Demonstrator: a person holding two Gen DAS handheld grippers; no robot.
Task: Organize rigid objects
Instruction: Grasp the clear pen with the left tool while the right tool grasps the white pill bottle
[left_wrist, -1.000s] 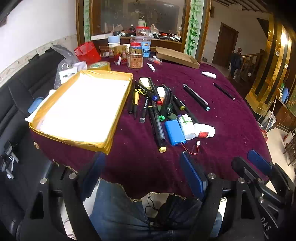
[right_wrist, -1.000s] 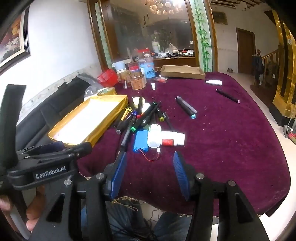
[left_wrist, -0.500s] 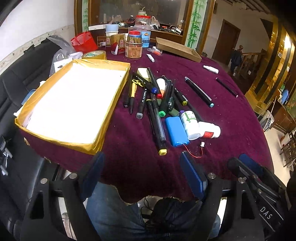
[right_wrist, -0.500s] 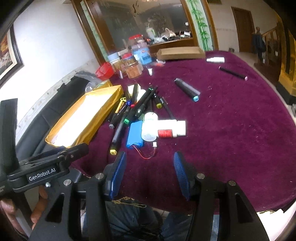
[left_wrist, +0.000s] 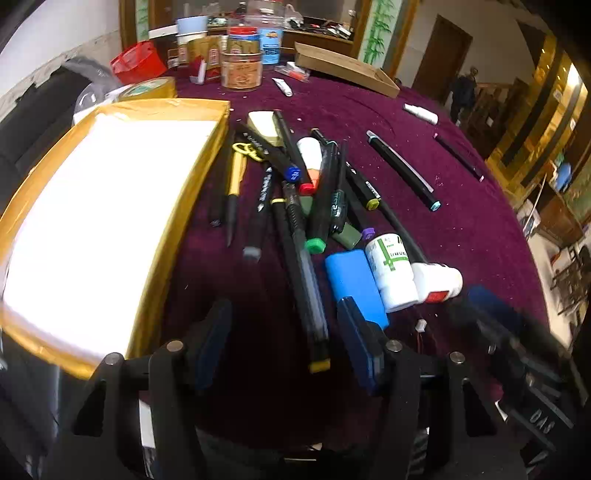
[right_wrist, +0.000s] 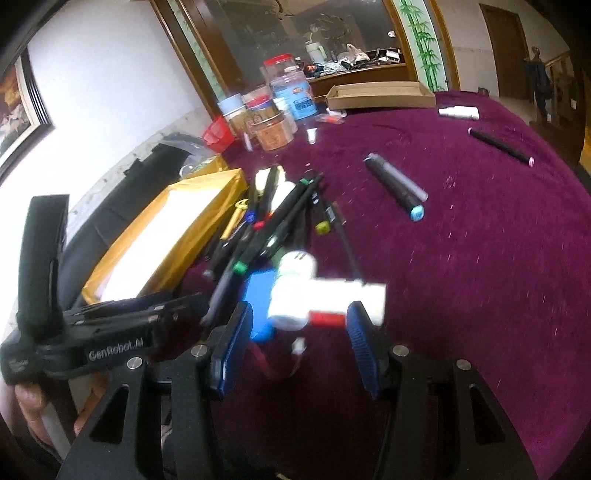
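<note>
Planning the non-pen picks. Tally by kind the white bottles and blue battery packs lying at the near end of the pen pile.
White plastic bottles lying on their sides: 2 (green-labelled bottle, red-labelled bottle)
Blue rectangular battery pack with a red wire: 1
Total: 3

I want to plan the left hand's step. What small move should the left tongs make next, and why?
Probably lower the left tongs over the yellow-tipped marker and close. The marker's near end already lies between the open pads, which have just been closing but do not touch it, and the gold tray waits beside the pile.
</note>
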